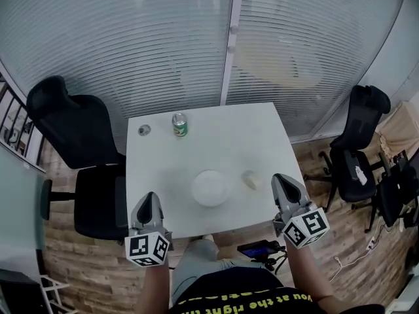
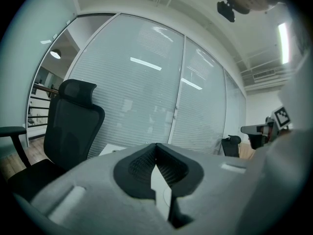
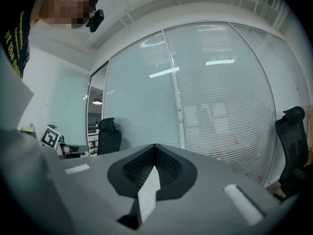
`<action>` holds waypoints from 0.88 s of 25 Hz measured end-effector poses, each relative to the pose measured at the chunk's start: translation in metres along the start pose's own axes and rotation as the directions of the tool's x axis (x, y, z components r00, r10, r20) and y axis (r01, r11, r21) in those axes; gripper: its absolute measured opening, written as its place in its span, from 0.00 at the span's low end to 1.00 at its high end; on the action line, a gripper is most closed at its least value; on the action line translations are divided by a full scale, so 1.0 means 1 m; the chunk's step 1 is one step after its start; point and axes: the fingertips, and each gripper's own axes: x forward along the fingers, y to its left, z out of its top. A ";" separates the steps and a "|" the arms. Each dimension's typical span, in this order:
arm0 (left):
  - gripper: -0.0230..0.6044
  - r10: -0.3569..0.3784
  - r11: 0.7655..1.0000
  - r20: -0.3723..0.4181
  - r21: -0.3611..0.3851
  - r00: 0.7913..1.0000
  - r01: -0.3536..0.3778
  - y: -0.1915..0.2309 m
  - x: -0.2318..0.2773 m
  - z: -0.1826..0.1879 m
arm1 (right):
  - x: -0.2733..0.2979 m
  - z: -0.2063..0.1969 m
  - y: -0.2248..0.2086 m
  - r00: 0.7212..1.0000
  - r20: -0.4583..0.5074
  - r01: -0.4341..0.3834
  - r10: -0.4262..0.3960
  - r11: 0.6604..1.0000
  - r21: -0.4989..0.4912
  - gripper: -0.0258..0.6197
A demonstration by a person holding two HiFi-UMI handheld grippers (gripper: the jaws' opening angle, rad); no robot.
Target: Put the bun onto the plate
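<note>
Your right gripper [image 3: 154, 147] has its jaws pressed fully together, the dark ribbed pads meeting in a point, with nothing held between them. Your left gripper [image 2: 156, 146] shows the same: jaws closed at the tip, empty, only a sliver of pale surface showing behind the pads.

From the head view, the white plate [image 1: 210, 187] sits on the white table [image 1: 262, 133], towards its near edge. The left gripper [image 1: 149, 198] hangs to the near left of the plate, over the table's front edge. The right gripper [image 1: 281, 178] is to the plate's right, touching nothing.

The bun [image 1: 249, 179], small and pale, lies on the table just to the right of the plate, between the plate and the right gripper, apart from both.

Beyond the plate, towards the far left, stands a green can [image 1: 179, 124] with a small round object [image 1: 144, 130] beside it. A black office chair [image 1: 78, 149] stands further left of the plate.
</note>
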 end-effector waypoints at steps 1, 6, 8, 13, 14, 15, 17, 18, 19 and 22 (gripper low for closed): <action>0.04 -0.003 1.000 0.000 0.002 1.000 0.003 0.001 0.004 0.001 | 0.004 0.000 -0.001 1.000 -0.001 0.001 -0.001 1.000 0.001 0.05; 0.04 -0.005 1.000 -0.005 0.004 1.000 0.005 0.012 0.022 0.002 | 0.023 -0.005 -0.009 1.000 -0.005 0.008 -0.008 1.000 0.010 0.05; 0.04 -0.002 1.000 -0.008 0.003 1.000 0.002 0.016 0.028 0.004 | 0.031 -0.005 -0.012 1.000 -0.003 0.010 -0.010 1.000 0.015 0.05; 0.04 -0.003 1.000 -0.014 0.005 1.000 0.003 0.024 0.043 0.008 | 0.050 0.005 -0.013 1.000 0.010 0.023 -0.023 1.000 0.010 0.05; 0.04 -0.002 1.000 -0.014 0.004 1.000 0.002 0.025 0.045 0.008 | 0.053 0.005 -0.014 1.000 0.013 0.023 -0.024 1.000 0.010 0.05; 0.04 0.000 1.000 -0.015 0.004 1.000 0.000 0.026 0.047 0.009 | 0.056 0.005 -0.014 1.000 0.015 0.023 -0.024 1.000 0.013 0.05; 0.04 0.004 1.000 -0.020 0.006 1.000 -0.004 0.028 0.048 0.008 | 0.059 0.004 -0.015 1.000 0.014 0.022 -0.022 1.000 0.019 0.05; 0.04 0.006 1.000 -0.023 0.006 1.000 -0.006 0.028 0.049 0.007 | 0.060 0.003 -0.015 1.000 0.012 0.020 -0.021 1.000 0.022 0.05; 0.04 0.009 1.000 -0.025 0.006 1.000 -0.009 0.029 0.049 0.007 | 0.061 0.001 -0.015 1.000 0.009 0.018 -0.019 1.000 0.024 0.05; 0.04 0.018 1.000 -0.027 0.006 0.999 -0.017 0.029 0.049 0.006 | 0.062 -0.002 -0.017 1.000 -0.001 0.013 -0.013 0.999 0.030 0.05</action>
